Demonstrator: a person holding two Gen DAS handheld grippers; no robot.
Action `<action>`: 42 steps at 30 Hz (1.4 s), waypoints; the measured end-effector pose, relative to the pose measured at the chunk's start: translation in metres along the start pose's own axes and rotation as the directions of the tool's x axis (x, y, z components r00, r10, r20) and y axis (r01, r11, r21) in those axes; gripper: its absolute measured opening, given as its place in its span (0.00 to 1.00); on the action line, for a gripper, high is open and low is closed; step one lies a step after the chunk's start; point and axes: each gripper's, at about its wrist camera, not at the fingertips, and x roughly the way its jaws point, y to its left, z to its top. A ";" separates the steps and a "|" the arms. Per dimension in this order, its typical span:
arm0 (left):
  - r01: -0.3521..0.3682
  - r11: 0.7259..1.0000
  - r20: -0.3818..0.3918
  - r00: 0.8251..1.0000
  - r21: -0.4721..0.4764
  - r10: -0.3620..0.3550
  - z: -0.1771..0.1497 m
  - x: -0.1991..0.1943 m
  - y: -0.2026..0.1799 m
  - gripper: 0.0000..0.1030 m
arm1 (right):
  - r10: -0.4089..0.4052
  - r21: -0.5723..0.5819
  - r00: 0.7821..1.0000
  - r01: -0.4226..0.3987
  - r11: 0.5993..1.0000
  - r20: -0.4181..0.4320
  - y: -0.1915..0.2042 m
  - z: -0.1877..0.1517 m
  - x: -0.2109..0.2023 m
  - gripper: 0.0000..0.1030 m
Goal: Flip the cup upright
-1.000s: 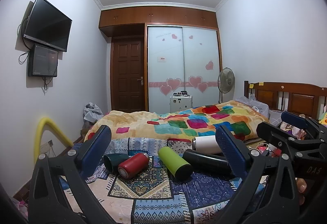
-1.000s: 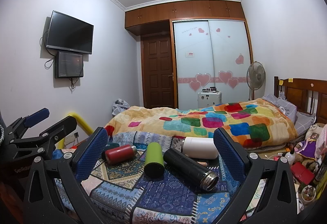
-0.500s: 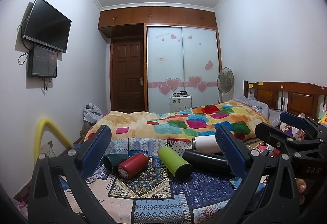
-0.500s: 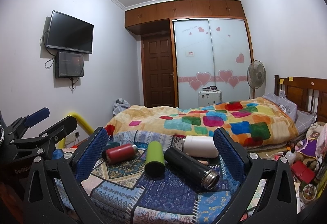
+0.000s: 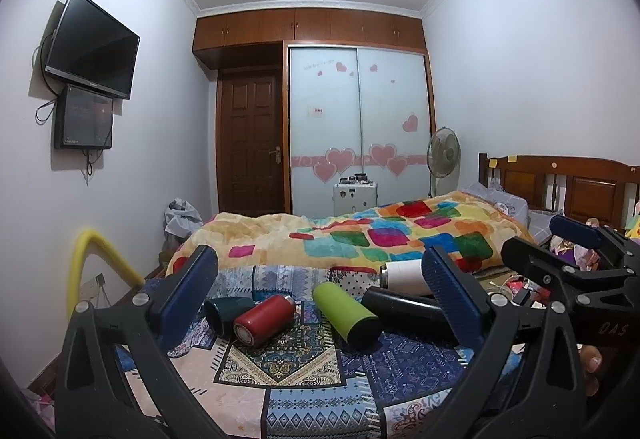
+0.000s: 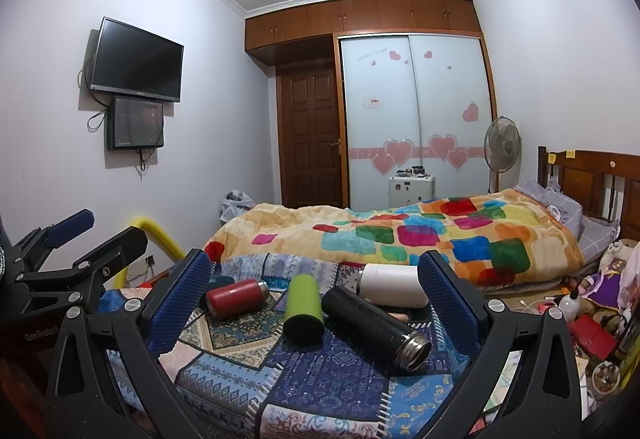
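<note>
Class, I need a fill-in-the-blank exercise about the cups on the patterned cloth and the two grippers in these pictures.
1. All five cups lie on their ____ on the patterned cloth.
2. The green cup lies between the red cup and the ____ cup.
3. Both the left gripper and the right gripper are ____ and hold nothing.
4. Behind the black cup lies a ____ cup.

Missing words: sides; black; open; white

Five vessels crowd the patterned mat [image 5: 280,363]: dark green cup [image 5: 224,313] touching the red bottle [image 5: 262,323], then green bottle [image 5: 344,313], black flask [image 6: 374,321] and white bottle [image 6: 390,285] close together. Bare mat lies open in front; the blanket [image 6: 400,235] rises behind.
</note>
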 end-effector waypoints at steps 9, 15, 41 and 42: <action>0.015 1.000 -0.137 0.990 0.007 -0.014 -0.018 0.049 0.023 1.00 | -0.028 -0.017 0.997 0.027 0.999 -0.067 -0.007 -0.015 0.026 1.00; 0.049 0.998 -0.306 0.951 0.034 -0.037 -0.040 0.110 0.040 0.83 | -0.044 -0.013 0.984 0.042 0.999 -0.174 -0.021 -0.036 0.060 1.00; 0.141 0.988 -0.661 0.747 0.060 -0.066 -0.117 0.288 0.098 0.58 | 0.013 0.018 0.938 -0.007 1.000 -0.347 -0.041 -0.063 0.152 1.00; 0.150 0.987 -0.661 0.746 0.050 -0.080 -0.115 0.287 0.097 0.58 | 0.014 0.016 0.937 -0.009 1.000 -0.348 -0.041 -0.063 0.153 1.00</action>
